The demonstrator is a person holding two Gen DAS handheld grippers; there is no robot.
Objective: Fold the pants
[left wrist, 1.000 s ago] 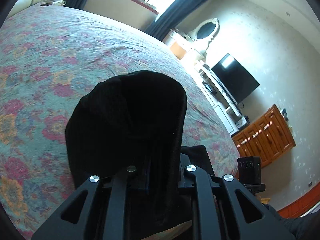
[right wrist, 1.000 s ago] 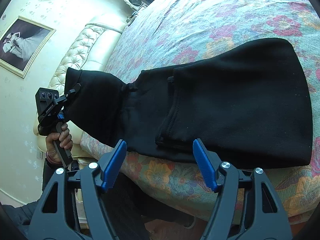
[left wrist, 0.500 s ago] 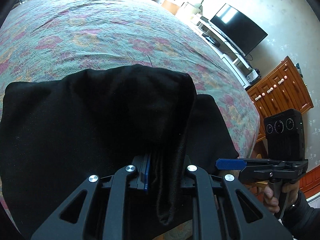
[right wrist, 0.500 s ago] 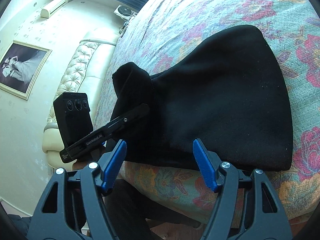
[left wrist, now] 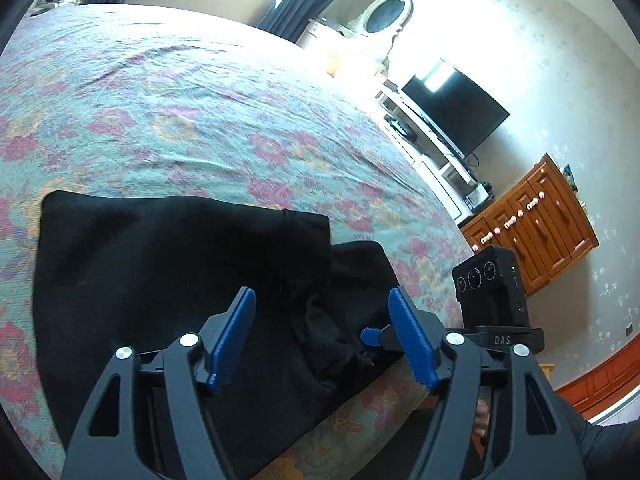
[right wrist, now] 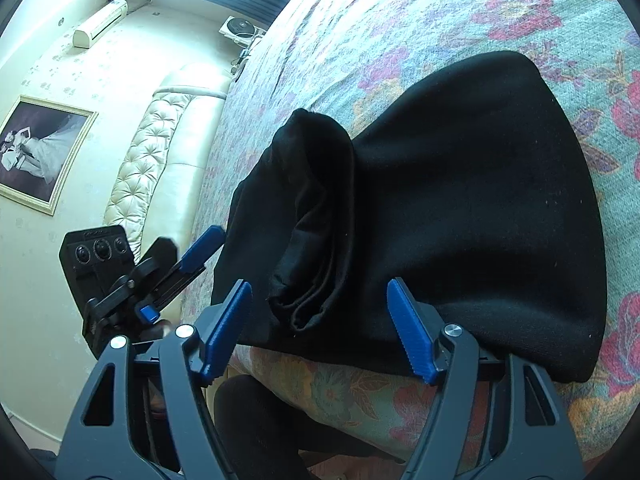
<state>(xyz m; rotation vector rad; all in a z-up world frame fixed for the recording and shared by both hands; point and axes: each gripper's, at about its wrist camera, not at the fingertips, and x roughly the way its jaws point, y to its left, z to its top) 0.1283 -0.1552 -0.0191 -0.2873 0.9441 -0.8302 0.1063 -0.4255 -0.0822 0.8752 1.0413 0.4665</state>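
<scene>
The black pants lie folded in a thick bundle at the near edge of the floral bedspread. A folded-over end rests on top, with loose layered edges facing me in the right wrist view. My left gripper is open and empty, its blue pads just above the bundle's near side. My right gripper is open and empty at the bundle's near edge. The right gripper shows at the right in the left wrist view, and the left gripper shows at the left in the right wrist view.
The bed's near edge drops off just under both grippers. A cream tufted headboard stands to the left. A TV and a wooden cabinet stand against the far wall on the right.
My left gripper has let go of the pants end and opened; that end now lies folded over the bundle. The right gripper stays open, close to the bundle's edge.
</scene>
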